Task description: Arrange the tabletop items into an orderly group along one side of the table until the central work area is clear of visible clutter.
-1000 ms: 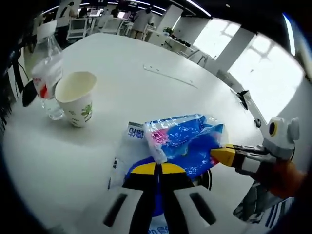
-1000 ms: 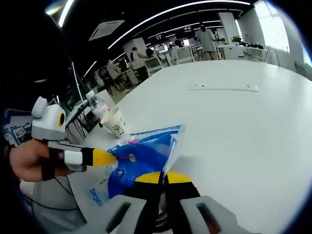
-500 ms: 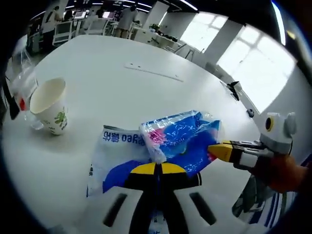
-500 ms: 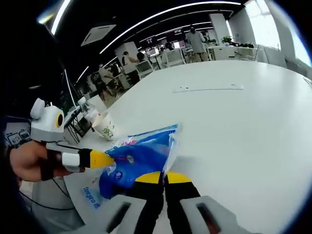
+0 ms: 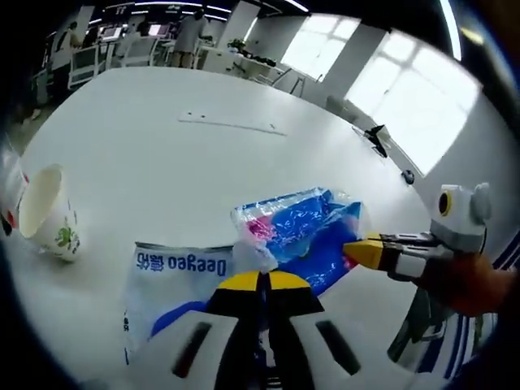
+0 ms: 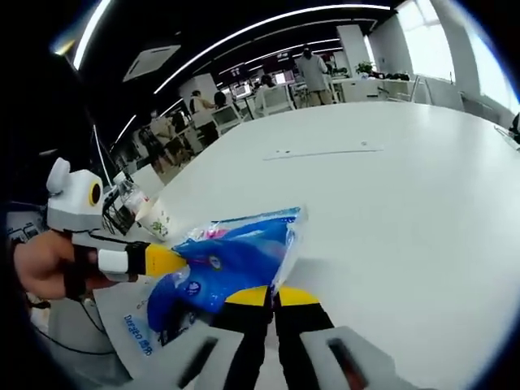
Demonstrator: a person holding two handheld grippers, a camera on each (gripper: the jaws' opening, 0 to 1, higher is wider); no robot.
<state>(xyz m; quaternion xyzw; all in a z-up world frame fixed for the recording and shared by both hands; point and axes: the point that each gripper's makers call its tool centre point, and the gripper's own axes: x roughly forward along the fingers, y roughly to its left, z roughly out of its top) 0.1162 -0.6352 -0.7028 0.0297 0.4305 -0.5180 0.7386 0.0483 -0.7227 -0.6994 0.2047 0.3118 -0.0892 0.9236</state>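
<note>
A blue plastic packet [image 5: 302,230] [image 6: 236,253] is stretched between both grippers just above the white table [image 5: 162,162]. My left gripper [image 5: 260,280] [image 6: 166,260] is shut on its clear, crumpled end. From the opposite side, my right gripper [image 6: 272,294] [image 5: 361,252] is shut on the other end. Under the packet lies a white and blue bag [image 5: 175,276] [image 6: 134,321] with printed letters. A paper cup [image 5: 45,215] [image 6: 158,218] with a green print stands upright at the left, apart from both grippers. Next to the cup stands a water bottle [image 6: 128,195].
A thin flat strip [image 5: 231,124] [image 6: 317,152] lies farther out on the table. A hand [image 5: 463,284] holds the right gripper near the table's edge. Chairs, desks and people stand in the room beyond the table. Bare tabletop stretches between the packet and the strip.
Both grippers have carried the packet away from the cup and bottle, which slid to the left in the left gripper view. More of the white bag shows. Both jaws stayed shut.
</note>
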